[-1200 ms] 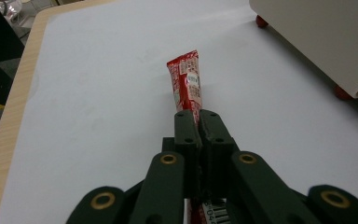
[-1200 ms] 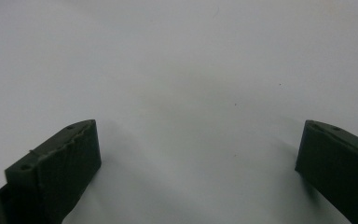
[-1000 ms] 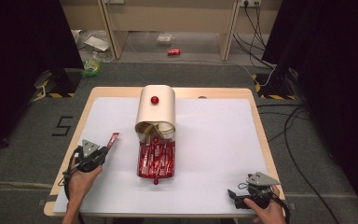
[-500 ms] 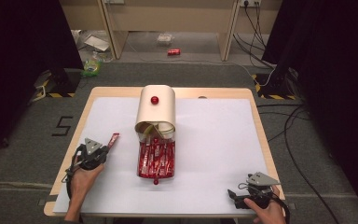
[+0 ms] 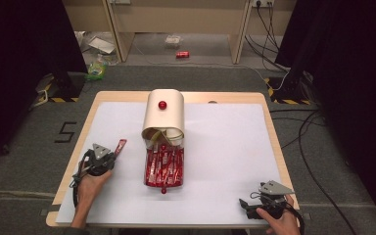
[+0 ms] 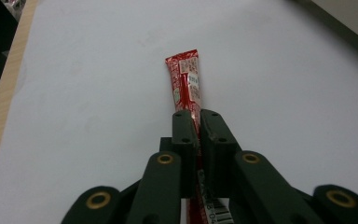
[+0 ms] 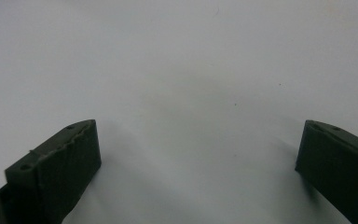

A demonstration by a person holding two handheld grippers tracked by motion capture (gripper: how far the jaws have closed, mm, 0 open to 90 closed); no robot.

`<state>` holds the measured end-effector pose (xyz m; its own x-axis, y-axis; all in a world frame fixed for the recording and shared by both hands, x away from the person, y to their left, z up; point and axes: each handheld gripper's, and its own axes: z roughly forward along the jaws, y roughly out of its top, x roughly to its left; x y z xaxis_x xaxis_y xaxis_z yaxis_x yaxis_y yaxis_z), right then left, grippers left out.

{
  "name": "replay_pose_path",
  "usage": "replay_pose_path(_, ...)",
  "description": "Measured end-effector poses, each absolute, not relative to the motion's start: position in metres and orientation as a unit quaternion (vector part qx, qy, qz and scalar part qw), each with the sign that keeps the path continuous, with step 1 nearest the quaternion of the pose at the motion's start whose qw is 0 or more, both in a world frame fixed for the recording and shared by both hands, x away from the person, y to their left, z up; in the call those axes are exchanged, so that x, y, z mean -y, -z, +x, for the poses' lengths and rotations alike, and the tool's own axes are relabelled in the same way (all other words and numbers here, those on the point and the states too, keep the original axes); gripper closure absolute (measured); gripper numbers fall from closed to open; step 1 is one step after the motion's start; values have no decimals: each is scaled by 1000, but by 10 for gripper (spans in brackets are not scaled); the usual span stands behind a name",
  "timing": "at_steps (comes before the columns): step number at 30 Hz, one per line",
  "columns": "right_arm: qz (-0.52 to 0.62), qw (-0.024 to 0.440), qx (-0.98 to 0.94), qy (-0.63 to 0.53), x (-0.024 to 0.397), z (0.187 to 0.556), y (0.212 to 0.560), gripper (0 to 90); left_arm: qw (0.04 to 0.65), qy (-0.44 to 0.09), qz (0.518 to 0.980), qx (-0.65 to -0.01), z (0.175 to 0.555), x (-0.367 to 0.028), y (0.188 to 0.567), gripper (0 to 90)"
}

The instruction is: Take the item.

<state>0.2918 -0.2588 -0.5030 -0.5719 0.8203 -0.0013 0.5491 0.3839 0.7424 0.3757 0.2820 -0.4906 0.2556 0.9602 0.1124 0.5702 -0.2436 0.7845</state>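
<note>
Left tool [image 5: 108,157] sits near the left edge of the worktop [image 5: 225,142], its jaws clamped on a red sachet [image 6: 186,86]. In the left gripper view the sachet runs between the jaws and projects forward past their tips, lying flat over the white surface. In the high view the same sachet points up and to the right from the tool, well apart from the other items.

Right tool [image 5: 248,206] rests at the near right corner of the worktop, held by the person's right hand [image 5: 279,223]. Its jaws stand wide apart in the right gripper view, with bare white surface between them.

At mid-worktop a cream container [image 5: 163,115] with a red knob [image 5: 162,104] lies on its side, mouth toward the person. A pile of red sachets [image 5: 164,166] lies spilled directly in front of that mouth.
</note>
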Motion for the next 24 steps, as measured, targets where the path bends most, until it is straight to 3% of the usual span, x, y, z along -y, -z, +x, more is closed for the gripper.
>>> replay_pose_path(13,422,188,-811,-359,259,292,503,1,335,-304,725,-519,372,-282,487,691)
replay_pose_path(21,422,189,-810,-360,259,292,503,1,377,-301,721,-497,365,-280,481,562)
replay_pose_path(22,422,189,-810,-360,259,292,503,1,382,-300,722,-493,363,-280,479,498)
replay_pose_path(24,422,188,-810,-360,259,292,503,1,391,-302,718,-490,360,-279,477,463)
